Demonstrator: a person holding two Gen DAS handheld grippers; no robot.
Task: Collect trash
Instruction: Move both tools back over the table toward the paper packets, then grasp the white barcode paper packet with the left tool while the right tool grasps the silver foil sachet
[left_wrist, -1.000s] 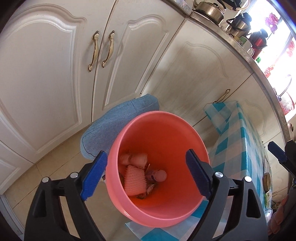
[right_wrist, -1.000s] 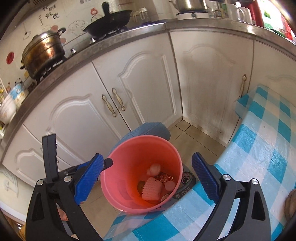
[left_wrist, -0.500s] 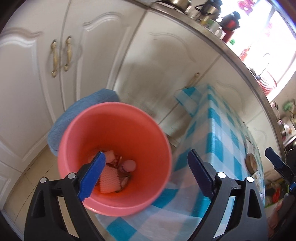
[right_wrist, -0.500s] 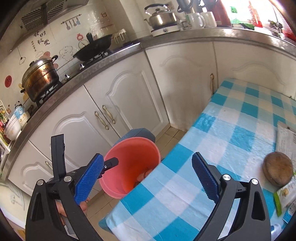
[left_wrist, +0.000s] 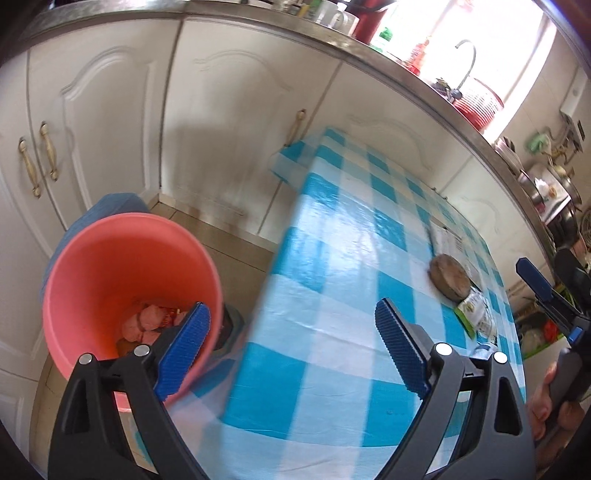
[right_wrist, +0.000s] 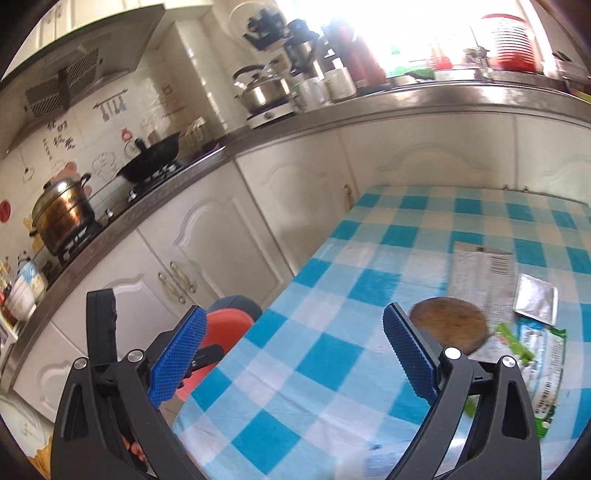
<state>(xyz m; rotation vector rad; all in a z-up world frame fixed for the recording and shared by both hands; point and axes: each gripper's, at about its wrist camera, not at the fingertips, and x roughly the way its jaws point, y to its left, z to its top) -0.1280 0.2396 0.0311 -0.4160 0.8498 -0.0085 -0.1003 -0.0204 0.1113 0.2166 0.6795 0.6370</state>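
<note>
Some trash already sits in my pink bin on the floor, left of the table. My left gripper and right gripper both gape, holding nothing. Wrappers and maybe a brown peel wait far right.

bin left of table

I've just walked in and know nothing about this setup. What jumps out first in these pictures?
The blue-and-white checked tablecloth fills the middle, with a brown round disc and wrappers at its right. A pink bucket with trash in it stands on the floor at the table's left end, in front of white cabinets.
</note>
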